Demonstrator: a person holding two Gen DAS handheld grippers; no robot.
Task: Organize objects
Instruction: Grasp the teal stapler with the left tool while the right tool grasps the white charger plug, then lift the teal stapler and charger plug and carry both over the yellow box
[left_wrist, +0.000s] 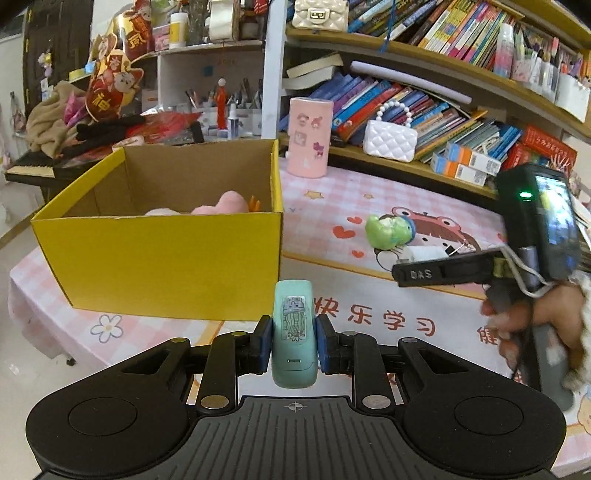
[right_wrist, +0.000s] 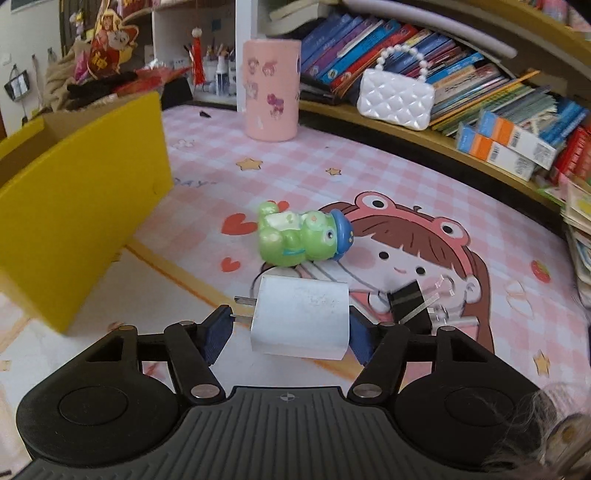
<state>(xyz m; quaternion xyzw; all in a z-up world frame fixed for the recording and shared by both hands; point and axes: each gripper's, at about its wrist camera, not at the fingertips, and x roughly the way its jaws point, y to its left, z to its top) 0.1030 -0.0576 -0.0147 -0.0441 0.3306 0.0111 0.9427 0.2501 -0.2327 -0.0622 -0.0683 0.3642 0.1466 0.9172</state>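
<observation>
My left gripper (left_wrist: 294, 341) is shut on a mint-green stapler-like case (left_wrist: 294, 332) with a jellyfish sticker, held upright just in front of the yellow cardboard box (left_wrist: 166, 258). The box holds pink plush items (left_wrist: 221, 205). My right gripper (right_wrist: 288, 326) is around a white plug charger (right_wrist: 301, 321), its prongs pointing left; the right pad touches it, the left pad is near the prongs. A green frog figurine (right_wrist: 301, 240) lies on the mat just beyond the charger. A black binder clip (right_wrist: 410, 304) lies to the right. The right gripper also shows in the left wrist view (left_wrist: 424, 273).
A pink cartoon mat (right_wrist: 369, 177) covers the table. A pink sticker-covered cylinder holder (right_wrist: 271, 90) stands at the back. A white quilted purse (right_wrist: 395, 98) and many books sit on the curved shelf (right_wrist: 480, 147) behind. The yellow box shows at the left of the right wrist view (right_wrist: 74, 221).
</observation>
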